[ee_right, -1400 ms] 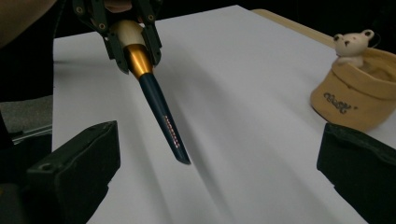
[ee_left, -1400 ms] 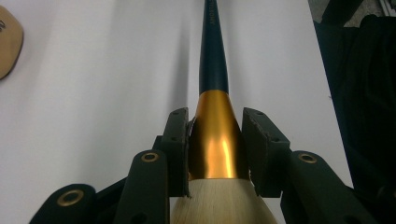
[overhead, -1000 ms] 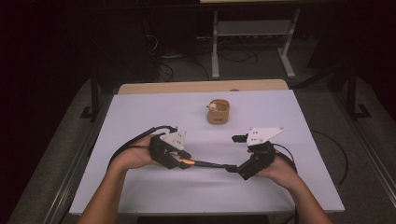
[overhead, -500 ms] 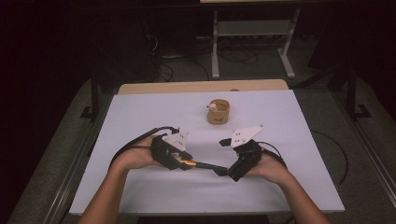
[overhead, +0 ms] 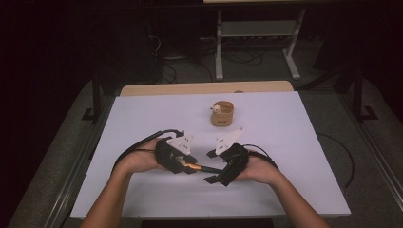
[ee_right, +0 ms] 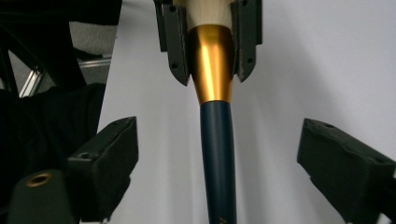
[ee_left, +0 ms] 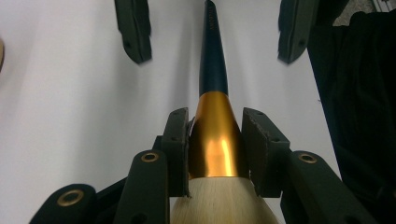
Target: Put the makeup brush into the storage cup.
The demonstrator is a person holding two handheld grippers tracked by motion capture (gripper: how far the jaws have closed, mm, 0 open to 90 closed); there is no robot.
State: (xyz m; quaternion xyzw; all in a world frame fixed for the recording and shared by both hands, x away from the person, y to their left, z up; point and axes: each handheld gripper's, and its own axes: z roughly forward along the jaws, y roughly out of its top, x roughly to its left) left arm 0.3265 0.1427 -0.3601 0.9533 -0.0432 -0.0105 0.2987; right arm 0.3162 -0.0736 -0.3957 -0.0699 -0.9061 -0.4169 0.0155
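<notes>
A makeup brush (ee_left: 212,60) with a dark blue handle, a gold ferrule (ee_right: 212,65) and pale bristles lies level just above the white table (overhead: 285,142). My left gripper (ee_left: 215,135) is shut on the gold ferrule, its pads pressing both sides. My right gripper (ee_right: 219,144) faces it from the handle end. Its jaws have just been closing, with the blue handle between them, and both pads still stand clear of it. In the high view the left gripper (overhead: 187,165) and right gripper (overhead: 210,167) meet tip to tip near the table's front, with the brush (overhead: 200,167) between them.
A small round wooden holder (overhead: 222,114) stands behind the grippers at the table's middle. Black cables (overhead: 142,142) trail from both grippers over the table. A metal frame (overhead: 256,33) stands on the floor beyond the far edge.
My right gripper has moved left toward the left one, and its jaws now straddle the brush handle. The left gripper and the brush have stayed where they were.
</notes>
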